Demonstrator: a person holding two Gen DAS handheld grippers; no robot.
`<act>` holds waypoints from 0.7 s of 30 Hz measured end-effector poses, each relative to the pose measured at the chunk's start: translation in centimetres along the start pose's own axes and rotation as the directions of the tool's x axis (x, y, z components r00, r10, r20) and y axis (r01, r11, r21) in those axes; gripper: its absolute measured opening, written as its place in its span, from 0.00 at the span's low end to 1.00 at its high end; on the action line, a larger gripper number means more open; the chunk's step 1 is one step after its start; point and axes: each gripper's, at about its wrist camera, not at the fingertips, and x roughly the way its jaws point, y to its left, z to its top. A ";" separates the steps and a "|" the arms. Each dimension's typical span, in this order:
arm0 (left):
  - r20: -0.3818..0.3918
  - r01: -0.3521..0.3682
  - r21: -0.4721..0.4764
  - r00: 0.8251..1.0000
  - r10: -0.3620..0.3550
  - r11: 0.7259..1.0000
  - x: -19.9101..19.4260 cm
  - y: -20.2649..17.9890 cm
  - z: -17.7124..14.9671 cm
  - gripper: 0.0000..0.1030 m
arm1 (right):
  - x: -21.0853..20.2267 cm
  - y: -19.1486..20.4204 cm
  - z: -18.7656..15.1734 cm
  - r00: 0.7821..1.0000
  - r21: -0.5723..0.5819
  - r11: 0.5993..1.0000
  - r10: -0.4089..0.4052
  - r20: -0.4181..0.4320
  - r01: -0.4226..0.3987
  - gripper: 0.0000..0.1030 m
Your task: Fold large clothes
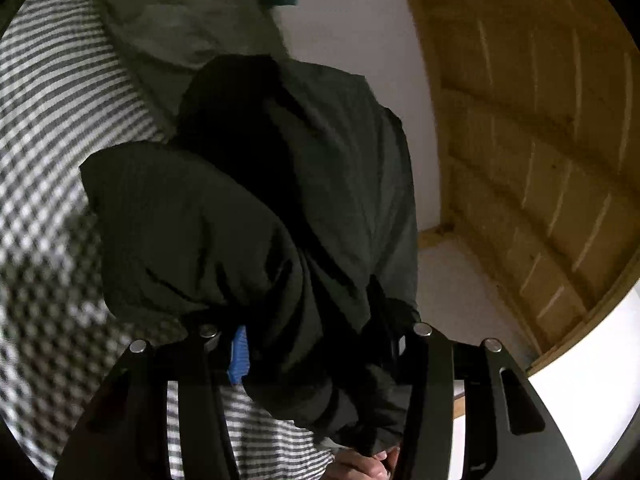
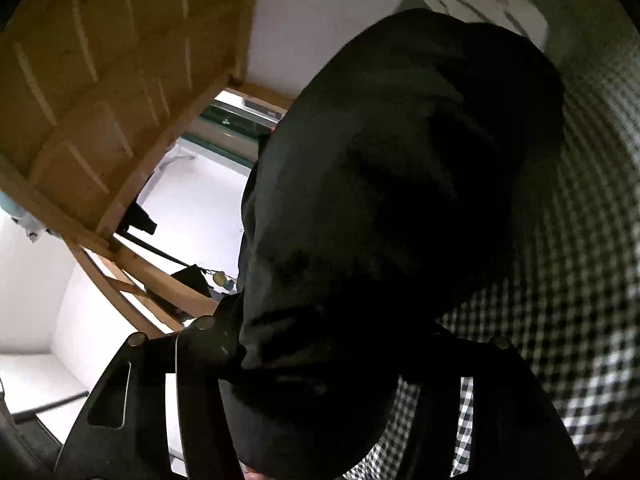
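A large dark green-black garment [image 1: 256, 216] hangs bunched in front of both cameras, above a black-and-white checked bed cover [image 1: 44, 168]. My left gripper [image 1: 312, 352] is shut on a bunch of the garment; one blue finger pad [image 1: 239, 354] shows beside the cloth. In the right wrist view the same dark garment [image 2: 384, 200] fills the middle and covers my right gripper [image 2: 320, 364], which is shut on a fold of it. Its fingertips are hidden by the cloth.
A wooden slatted bed frame [image 1: 532, 128] rises at the right, against a white wall [image 1: 352, 28]. A grey-green pillow [image 1: 180, 20] lies at the bed's far end. The right wrist view shows the wooden frame [image 2: 100, 80], a white wall and dark items below.
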 end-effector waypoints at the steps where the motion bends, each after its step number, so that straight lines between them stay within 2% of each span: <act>1: -0.003 0.014 0.012 1.000 -0.014 1.000 0.5 -1.0 -0.1 0.47 | -0.9 0.8 0.9 1.000 -0.017 1.000 0.002 0.013 -0.002 0.52; 11: -0.046 0.146 0.113 0.989 -0.141 0.983 7.8 -9.6 -1.6 0.47 | -9.4 6.9 8.0 0.994 -0.158 0.987 0.018 0.107 -0.001 0.52; 17: -0.108 0.248 0.121 0.966 -0.235 0.961 13.7 -14.7 -4.8 0.47 | -17.6 9.9 12.9 0.986 -0.249 0.966 -0.027 0.167 0.069 0.52; 21: -0.157 0.317 0.109 0.941 -0.299 0.942 18.4 -18.4 -8.3 0.47 | -24.3 11.6 15.2 0.971 -0.284 0.949 -0.069 0.230 0.135 0.52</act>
